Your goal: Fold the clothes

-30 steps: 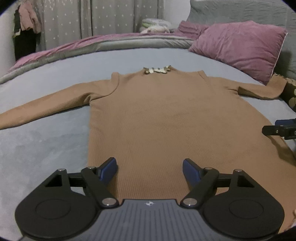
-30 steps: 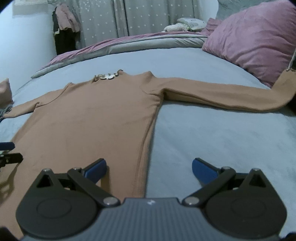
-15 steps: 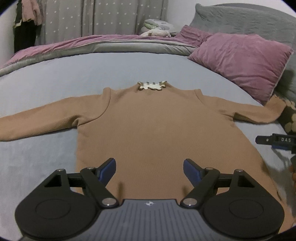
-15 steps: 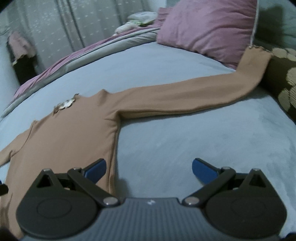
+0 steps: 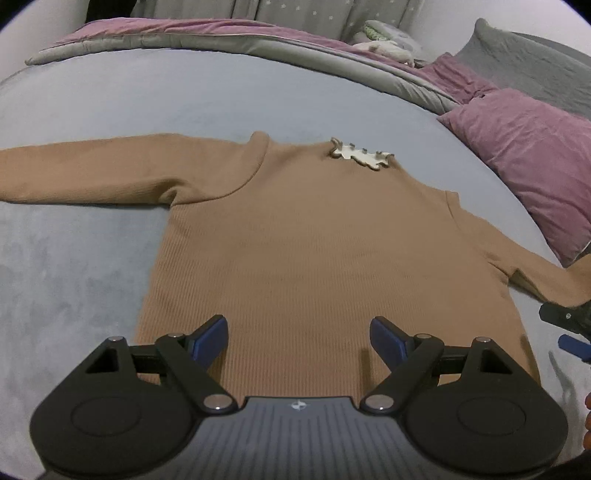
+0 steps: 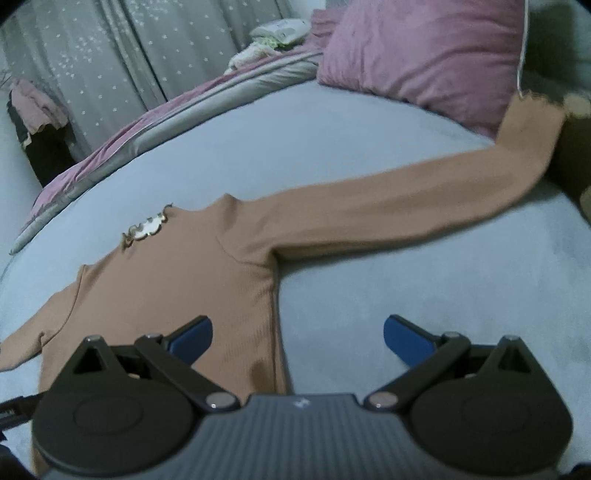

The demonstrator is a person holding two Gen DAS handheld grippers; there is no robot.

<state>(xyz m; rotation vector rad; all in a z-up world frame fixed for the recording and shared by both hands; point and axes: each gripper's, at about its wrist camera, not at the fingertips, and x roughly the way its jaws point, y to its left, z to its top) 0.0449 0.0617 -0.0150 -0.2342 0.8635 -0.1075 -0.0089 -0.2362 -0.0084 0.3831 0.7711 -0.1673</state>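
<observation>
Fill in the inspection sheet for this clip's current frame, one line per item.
Surface: grey-blue bedspread, smooth.
Job's things: tan sweater flat and unfolded, both sleeves spread; right sleeve reaches the pink pillow.
Clutter: small pile of items on the far side of the bed.
Grippers: left hand-held gripper open over the hem; right hand-held gripper open over the sweater's side edge; neither holds anything.
Cables: nothing seen.
Surroundings: starred curtain, hanging clothes.

A mauve pillow point(image 5: 532, 162) lies on the blue-grey bedspread point(image 5: 147, 103), star-dotted grey curtains point(image 6: 122, 48) hanging behind.
</observation>
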